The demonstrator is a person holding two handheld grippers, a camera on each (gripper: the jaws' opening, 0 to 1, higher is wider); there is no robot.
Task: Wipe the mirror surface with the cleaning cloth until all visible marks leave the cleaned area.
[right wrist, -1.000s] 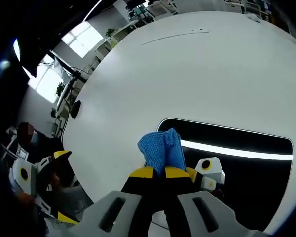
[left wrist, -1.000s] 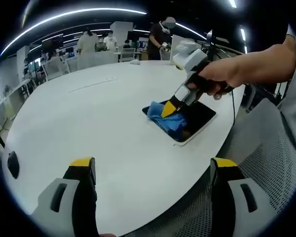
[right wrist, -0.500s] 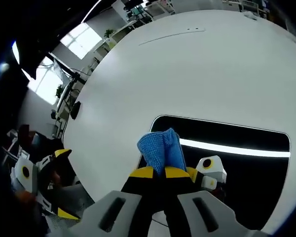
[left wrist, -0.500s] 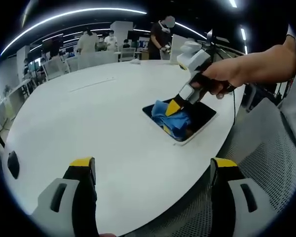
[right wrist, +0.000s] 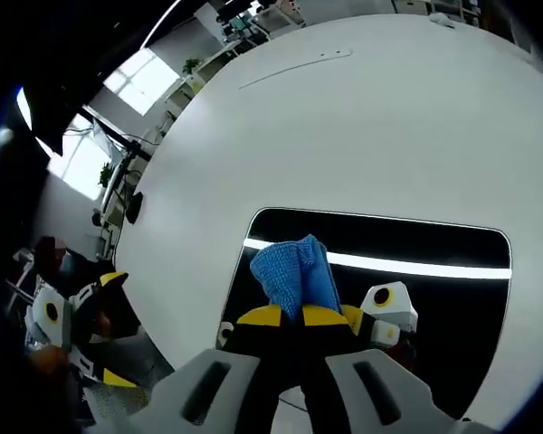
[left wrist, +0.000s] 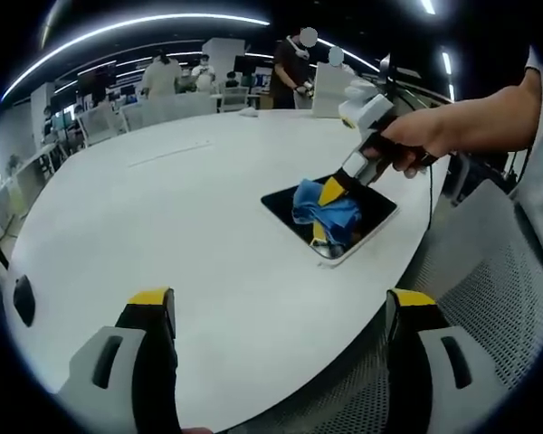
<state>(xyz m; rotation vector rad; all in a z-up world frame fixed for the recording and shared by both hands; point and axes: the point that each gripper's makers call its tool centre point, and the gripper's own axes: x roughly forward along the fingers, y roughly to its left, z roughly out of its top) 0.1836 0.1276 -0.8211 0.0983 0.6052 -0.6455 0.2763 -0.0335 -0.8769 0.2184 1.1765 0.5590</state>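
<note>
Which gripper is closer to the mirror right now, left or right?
Right. The right gripper presses the blue cloth onto the mirror. The left gripper is held open, back off the table edge, well short of the mirror.

Blue cleaning cloth (right wrist: 296, 276), dark white-framed mirror (right wrist: 452, 307), white table (right wrist: 362, 136).

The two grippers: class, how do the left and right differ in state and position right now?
The right gripper is shut on the blue cloth, pressing it on the mirror; the left gripper is open and holds nothing. The right works over the mirror; the left hangs near the table edge, apart from it. Both have yellow-tipped black fingers.
</note>
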